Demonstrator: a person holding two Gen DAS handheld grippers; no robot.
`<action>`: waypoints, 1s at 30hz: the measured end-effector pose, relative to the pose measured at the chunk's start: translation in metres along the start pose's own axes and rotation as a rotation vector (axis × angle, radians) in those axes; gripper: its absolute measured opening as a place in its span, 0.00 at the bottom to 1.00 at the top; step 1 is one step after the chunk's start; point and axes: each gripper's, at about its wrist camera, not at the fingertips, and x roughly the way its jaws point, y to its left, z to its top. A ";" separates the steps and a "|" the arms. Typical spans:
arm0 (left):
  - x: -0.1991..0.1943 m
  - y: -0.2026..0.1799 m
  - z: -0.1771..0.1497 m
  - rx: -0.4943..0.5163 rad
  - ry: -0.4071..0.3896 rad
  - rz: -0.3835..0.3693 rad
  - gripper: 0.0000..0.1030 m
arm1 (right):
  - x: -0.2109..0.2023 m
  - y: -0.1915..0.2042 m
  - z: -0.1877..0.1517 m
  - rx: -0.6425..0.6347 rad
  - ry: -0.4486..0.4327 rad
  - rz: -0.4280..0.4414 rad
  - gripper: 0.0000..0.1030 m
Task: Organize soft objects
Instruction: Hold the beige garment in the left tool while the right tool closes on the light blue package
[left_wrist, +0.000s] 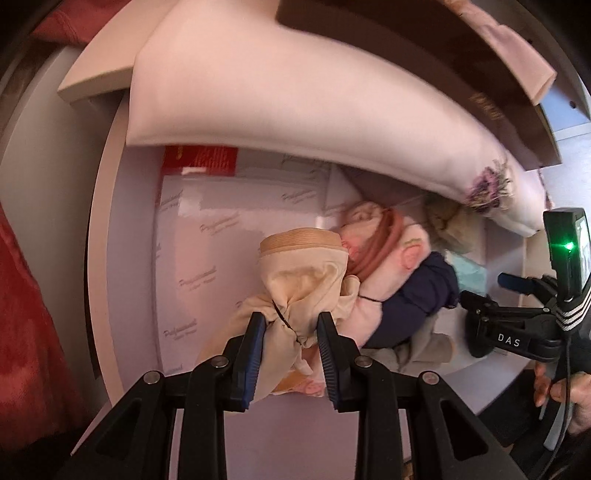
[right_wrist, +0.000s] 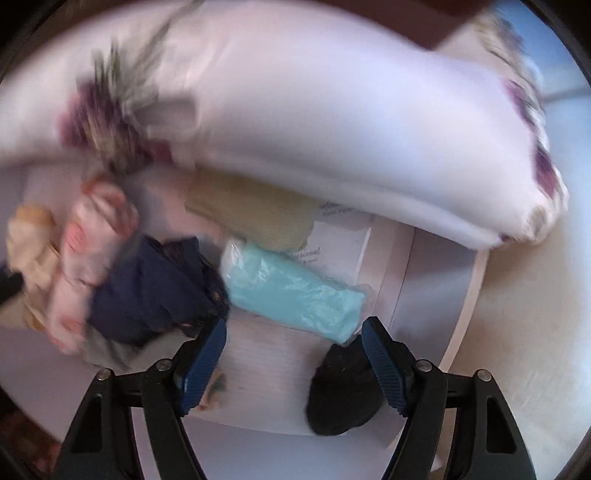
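So the left gripper (left_wrist: 290, 334) is pinched tight on a cream cloth bundle (left_wrist: 299, 291), holding it right beside the pile of clothes (left_wrist: 391, 280) in the white drawer (left_wrist: 207, 229). The right gripper (right_wrist: 293, 363) has its jaws apart with nothing between them, hanging over a teal packet (right_wrist: 291, 291). A big white pillow (right_wrist: 314, 122) sits just behind it all.

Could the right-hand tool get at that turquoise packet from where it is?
Probably yes. The right tool is open and empty, and the turquoise packet lies just ahead of its tips with its top uncovered. The navy cloth crowds one side.
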 end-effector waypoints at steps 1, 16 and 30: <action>0.003 0.000 0.000 0.002 0.005 0.010 0.28 | 0.003 0.002 0.001 -0.017 0.004 -0.021 0.74; 0.038 -0.005 -0.001 0.023 0.050 0.086 0.28 | 0.027 0.035 0.020 -0.105 -0.014 -0.060 0.57; 0.047 -0.019 0.001 0.036 0.047 0.099 0.30 | 0.029 0.024 0.023 -0.033 0.002 0.001 0.48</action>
